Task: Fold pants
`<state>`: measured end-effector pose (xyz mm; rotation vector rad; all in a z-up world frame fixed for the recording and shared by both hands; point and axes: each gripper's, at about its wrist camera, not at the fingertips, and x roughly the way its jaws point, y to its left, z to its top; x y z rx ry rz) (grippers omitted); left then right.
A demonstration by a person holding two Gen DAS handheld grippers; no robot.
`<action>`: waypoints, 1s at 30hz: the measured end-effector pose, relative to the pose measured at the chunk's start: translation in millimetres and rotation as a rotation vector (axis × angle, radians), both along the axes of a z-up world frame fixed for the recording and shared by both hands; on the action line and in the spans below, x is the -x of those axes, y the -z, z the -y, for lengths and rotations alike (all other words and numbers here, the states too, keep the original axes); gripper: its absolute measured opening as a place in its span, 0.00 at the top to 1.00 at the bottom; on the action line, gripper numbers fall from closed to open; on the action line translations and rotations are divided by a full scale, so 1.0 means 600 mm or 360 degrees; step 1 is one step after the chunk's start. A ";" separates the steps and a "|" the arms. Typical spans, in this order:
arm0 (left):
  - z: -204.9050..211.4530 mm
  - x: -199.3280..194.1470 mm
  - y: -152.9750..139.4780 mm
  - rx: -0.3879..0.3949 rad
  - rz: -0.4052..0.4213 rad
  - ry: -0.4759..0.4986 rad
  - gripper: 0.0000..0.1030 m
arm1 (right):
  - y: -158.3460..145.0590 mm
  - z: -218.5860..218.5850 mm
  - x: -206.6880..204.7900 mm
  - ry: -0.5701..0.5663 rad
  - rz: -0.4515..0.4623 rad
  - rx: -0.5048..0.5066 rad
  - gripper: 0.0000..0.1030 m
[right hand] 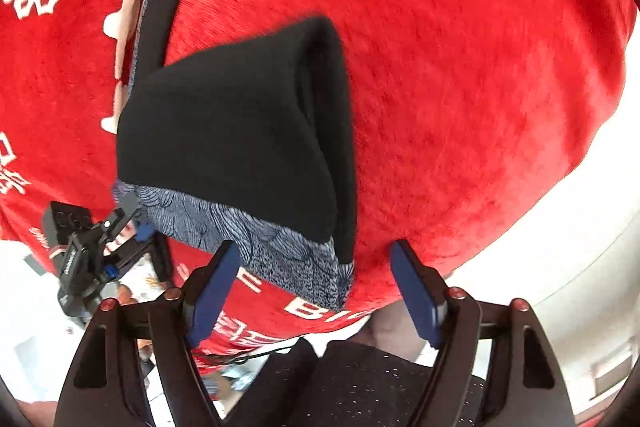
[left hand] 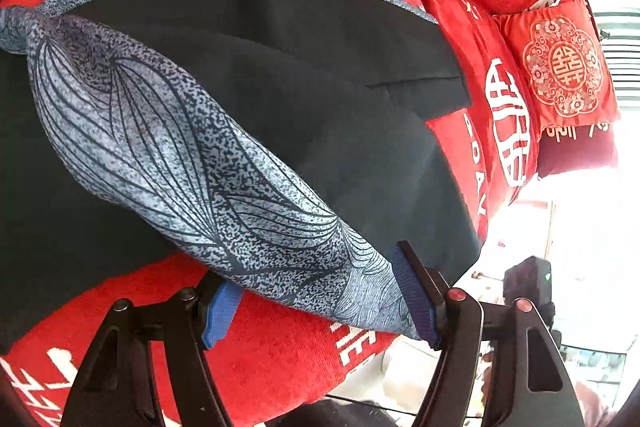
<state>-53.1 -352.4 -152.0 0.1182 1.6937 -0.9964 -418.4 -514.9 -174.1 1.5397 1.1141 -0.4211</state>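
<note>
Pants (left hand: 280, 99) – black fabric with a grey-blue patterned band (left hand: 192, 163) – lie on the red blanket (left hand: 280, 355) printed with white characters. In the left wrist view the band runs diagonally across the black cloth, and its near end sits between the blue pads (left hand: 414, 295) of the left claw (left hand: 320, 307); fingers look spread, so whether they pinch the band I cannot tell. Red embroidered cushion (left hand: 564, 67) beside the pants, at the far edge. Right wrist view: right claw (right hand: 312, 291) spread wide – nothing between its pads. Folded pants corner lies just ahead of it on the blanket, band edge nearest the claw. Left claw visible beside the band's other end.
</note>
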 end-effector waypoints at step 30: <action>0.195 -0.239 -0.120 0.0104 0.0499 -0.0479 0.30 | -0.122 0.414 -0.353 -0.0239 0.0354 0.0323 0.28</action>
